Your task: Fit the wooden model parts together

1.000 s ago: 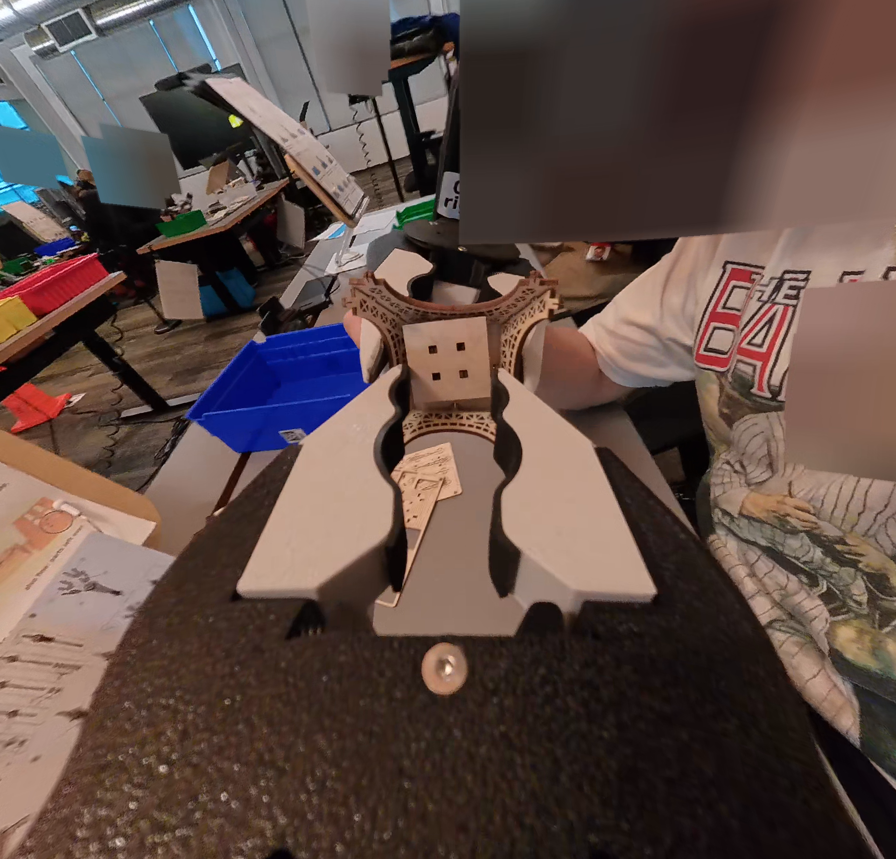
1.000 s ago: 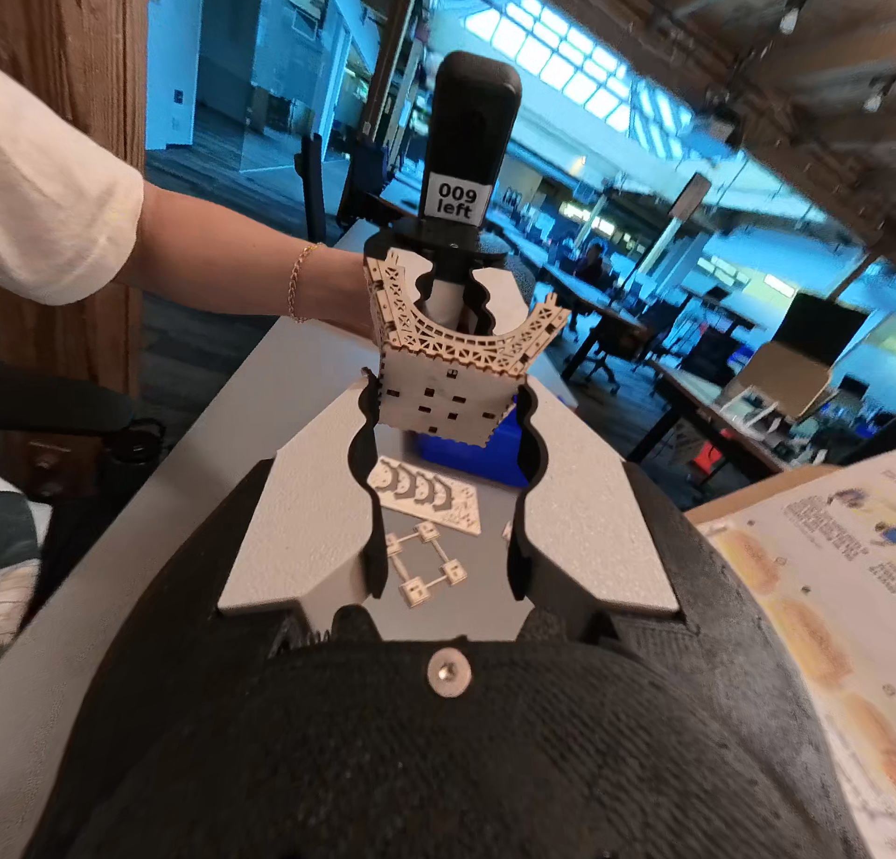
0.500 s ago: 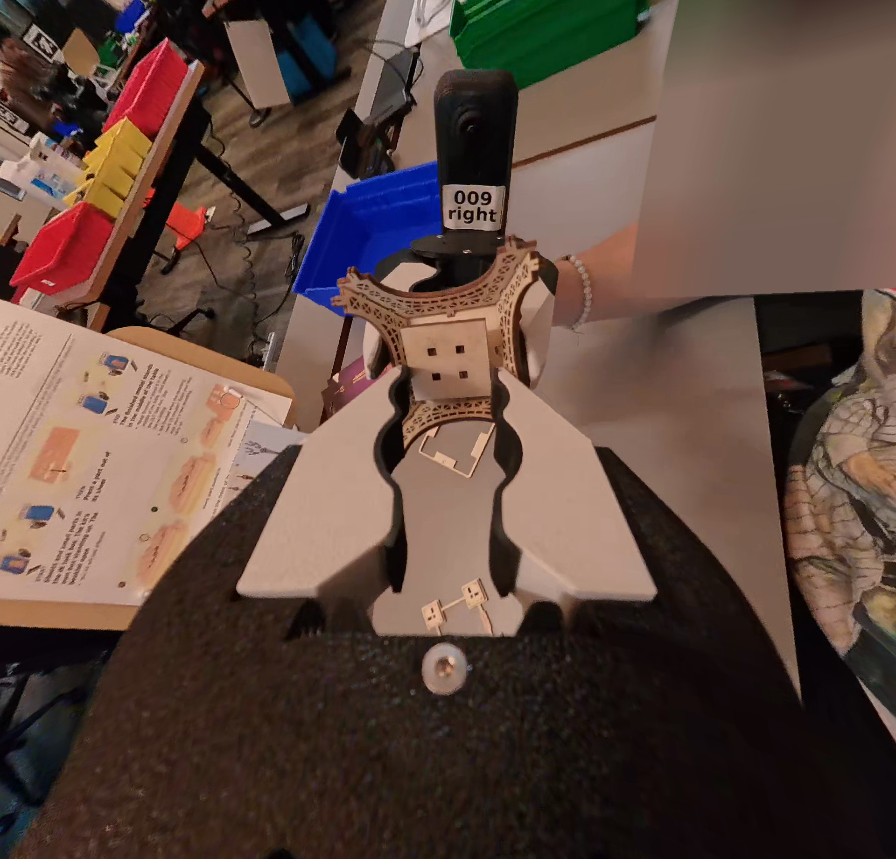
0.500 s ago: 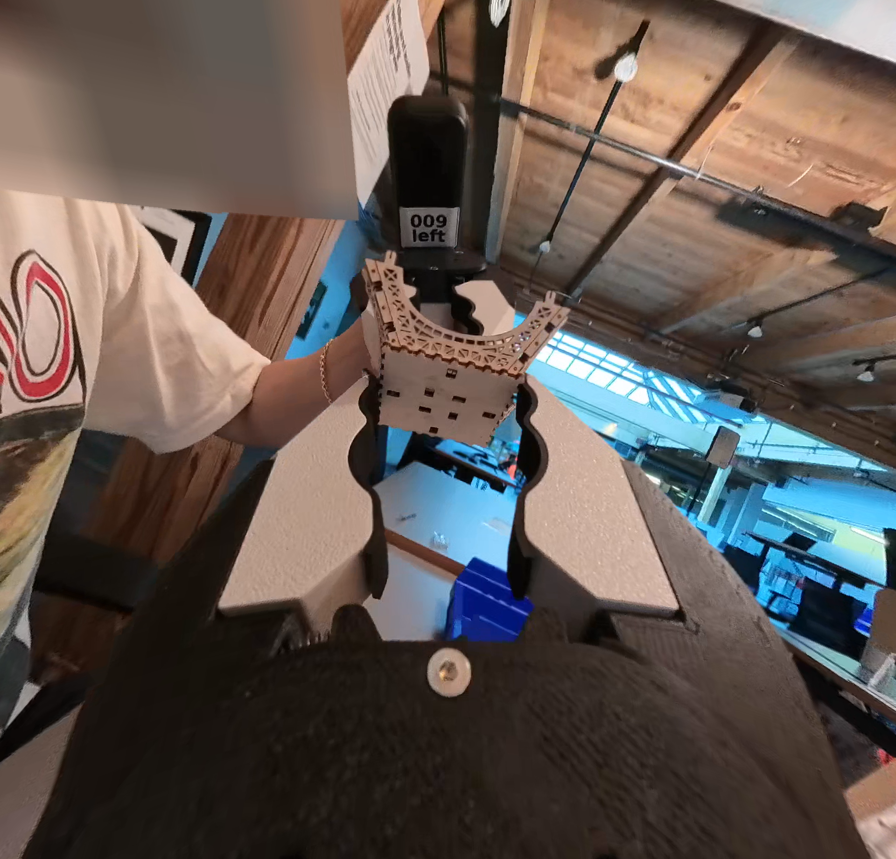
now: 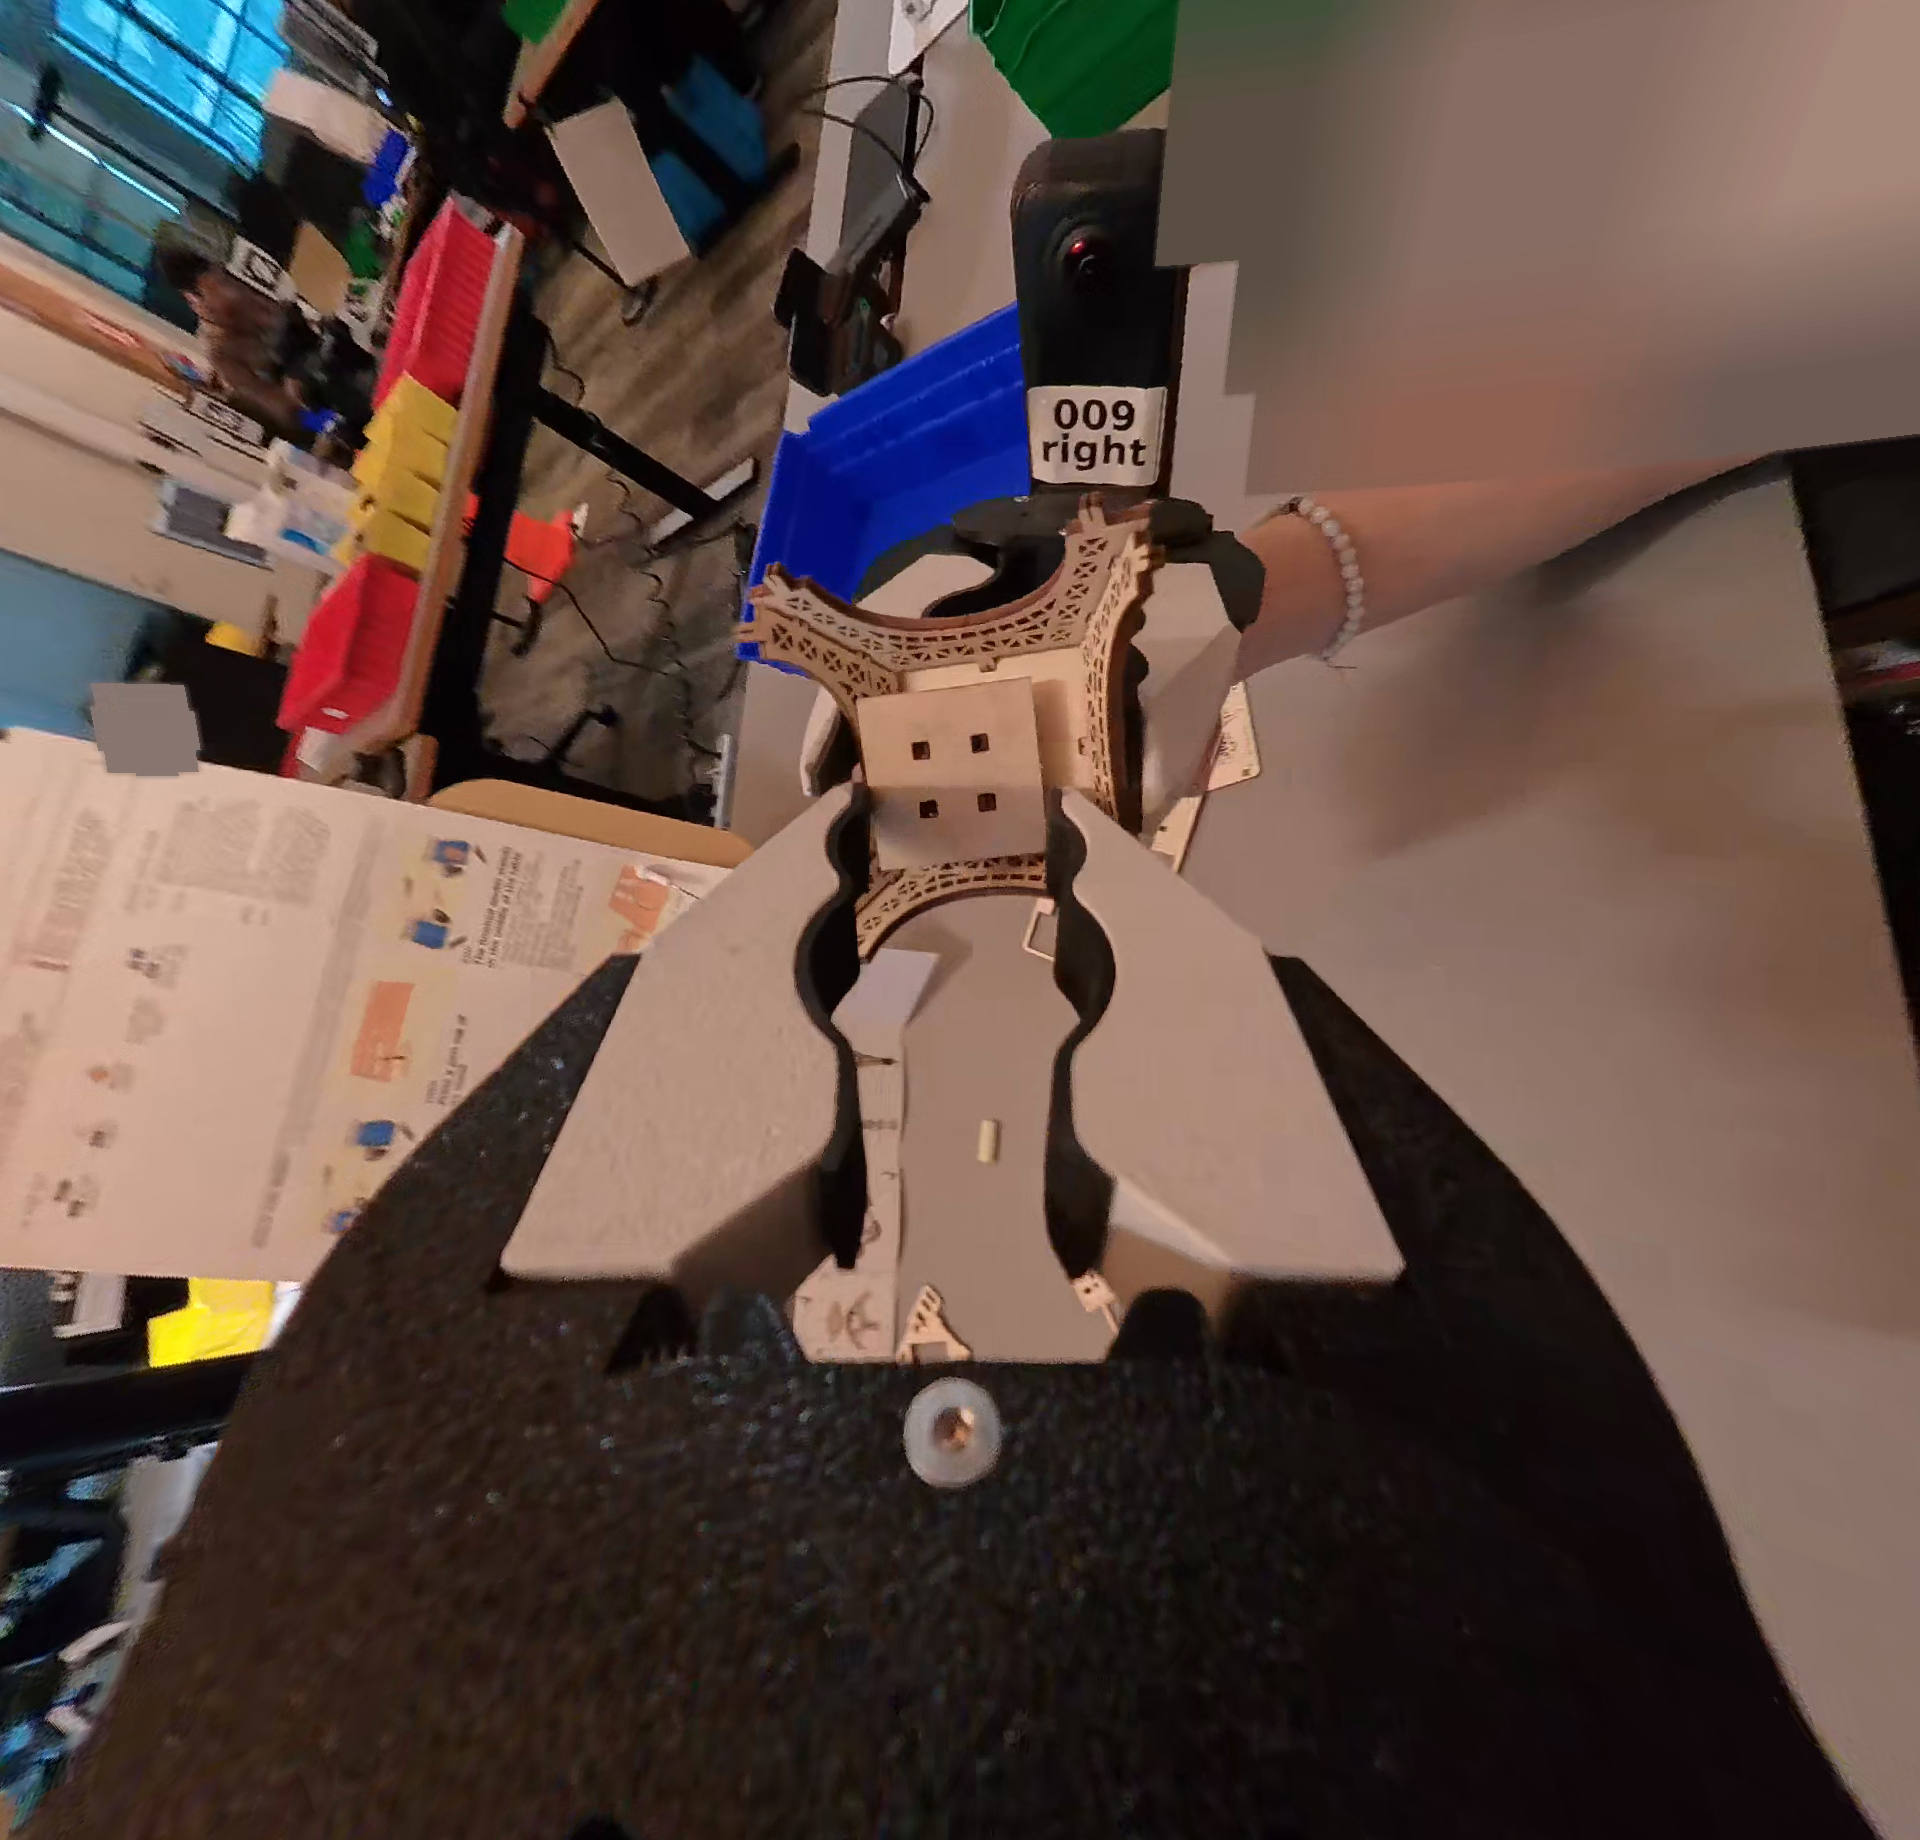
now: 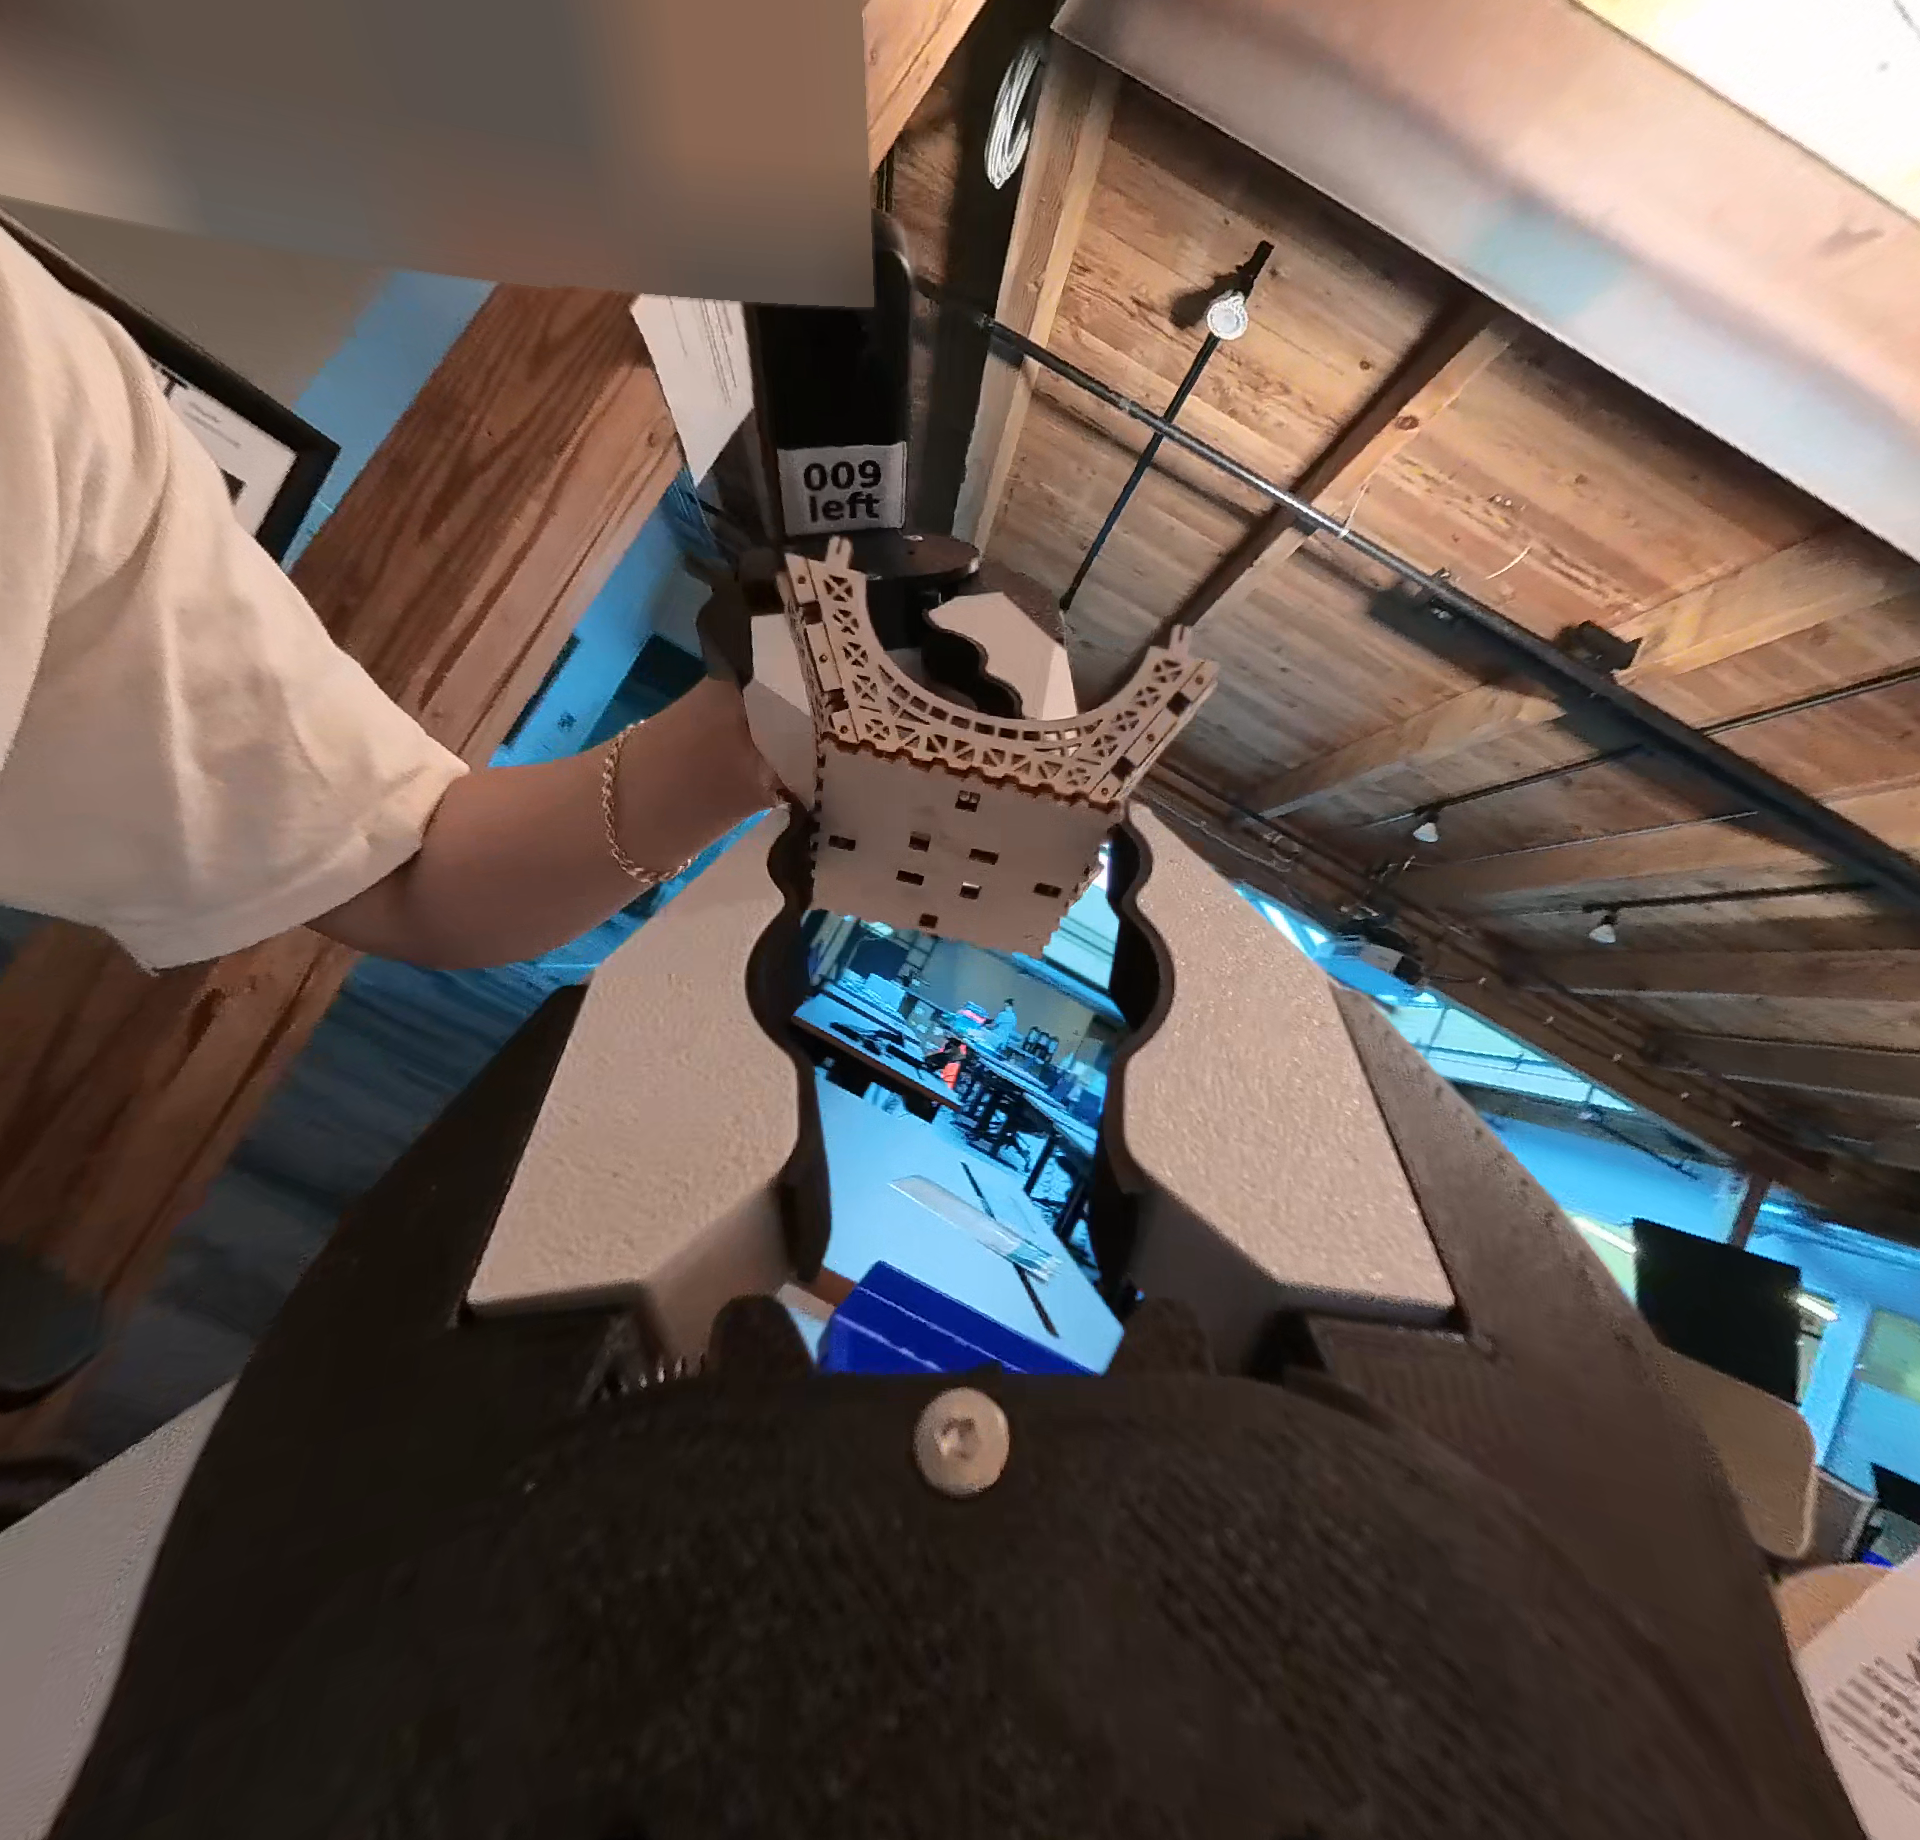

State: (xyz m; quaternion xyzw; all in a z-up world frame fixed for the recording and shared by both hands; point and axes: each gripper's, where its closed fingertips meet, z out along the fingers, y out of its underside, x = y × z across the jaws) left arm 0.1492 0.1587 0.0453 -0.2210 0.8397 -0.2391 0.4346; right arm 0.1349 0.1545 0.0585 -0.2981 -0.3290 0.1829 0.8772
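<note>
The wooden model (image 5: 951, 751) is a pale square plate with small holes and lattice arch legs flaring outward. My left gripper (image 5: 951, 824) is shut on the plate, held up above the grey table (image 5: 1507, 959). In the right wrist view my right gripper (image 6: 958, 850) is shut on the boxy end of the same model (image 6: 945, 834), from the opposite side and pointing up at the ceiling. Each view shows the other gripper's black mast behind the model (image 5: 1091, 315) (image 6: 831, 388). A small loose wooden piece (image 5: 987, 1138) lies on the table below.
A printed instruction sheet (image 5: 260, 1011) lies at the left of the table. A blue bin (image 5: 883, 460) stands beyond the model, a green bin (image 5: 1070, 14) farther back. A flat wooden parts sheet (image 5: 1231, 751) lies under the model. The person's arms (image 5: 1455, 543) (image 6: 499, 855) reach in. Left and right tips are no more than a few centimetres apart.
Both grippers kept hold of the model and swung together. The left view rolled and now looks down on the table. The right view tipped up from the table to the ceiling.
</note>
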